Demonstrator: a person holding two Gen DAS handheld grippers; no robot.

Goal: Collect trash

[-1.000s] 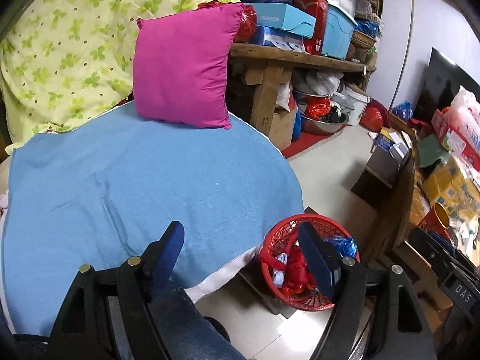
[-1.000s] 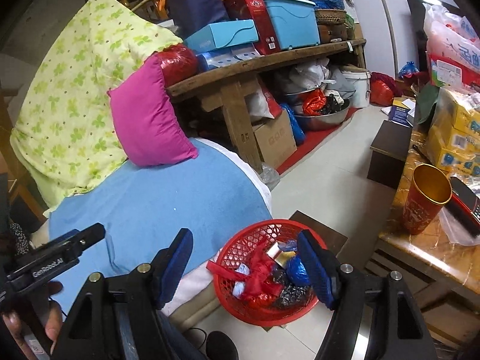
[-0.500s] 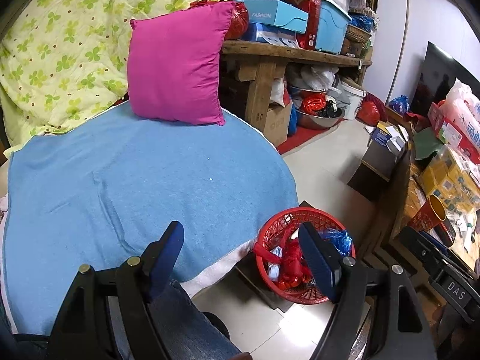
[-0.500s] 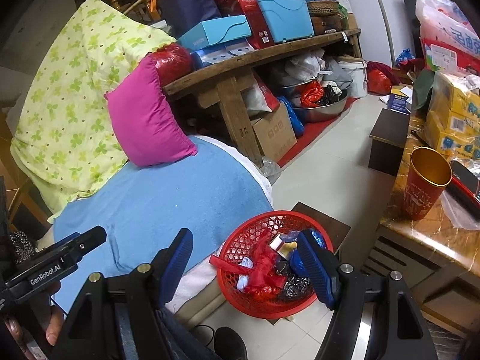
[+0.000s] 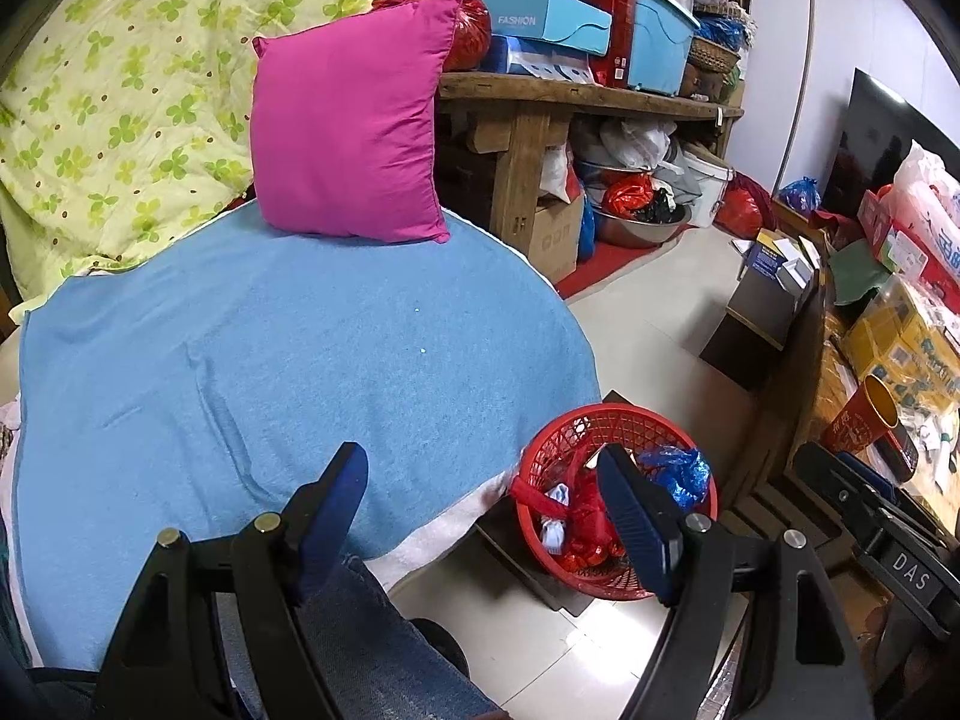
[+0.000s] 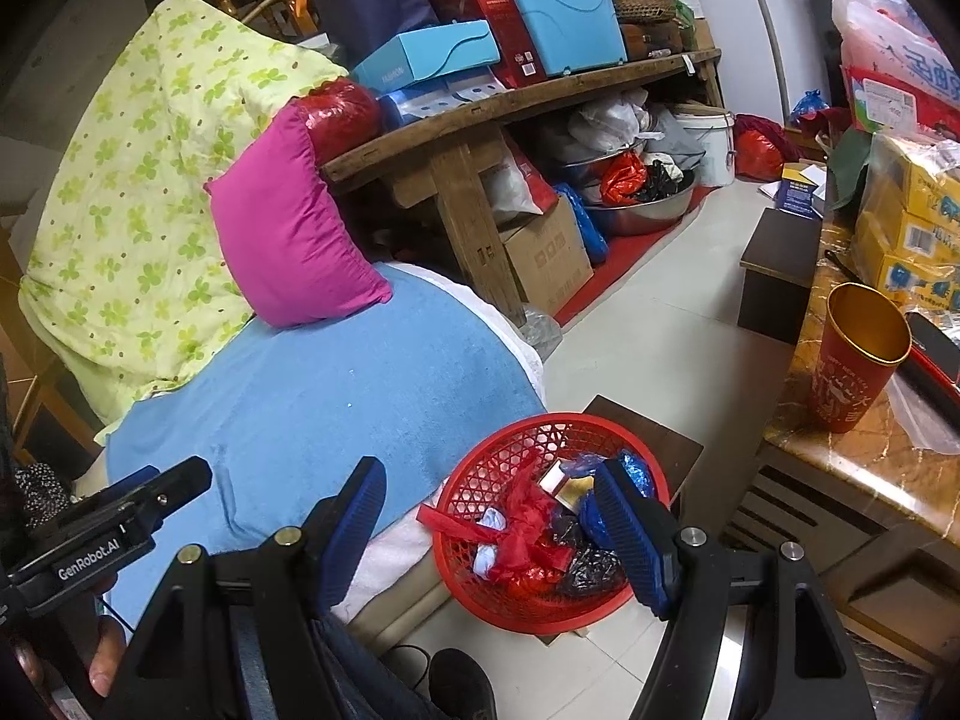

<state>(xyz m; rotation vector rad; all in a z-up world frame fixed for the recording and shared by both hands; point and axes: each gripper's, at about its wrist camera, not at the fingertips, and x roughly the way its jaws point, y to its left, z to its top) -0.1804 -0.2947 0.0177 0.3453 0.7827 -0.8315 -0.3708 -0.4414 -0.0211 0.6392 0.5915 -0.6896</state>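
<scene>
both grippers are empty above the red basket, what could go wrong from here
1. The red basket sits on the floor tight against the blue blanket; a careless reach could snag the cloth or tip it.
2. The red cup stands near the edge of the marble table; a swing of the right gripper might knock it off.
3. The left gripper is also open, so nothing is secured yet.

"FASHION" on the blue box (image 5: 543, 15) at the bench's left end; "GenRobot.AI" on the left gripper (image 6: 114, 525); "DAS" on the right gripper (image 5: 888, 546).
</scene>
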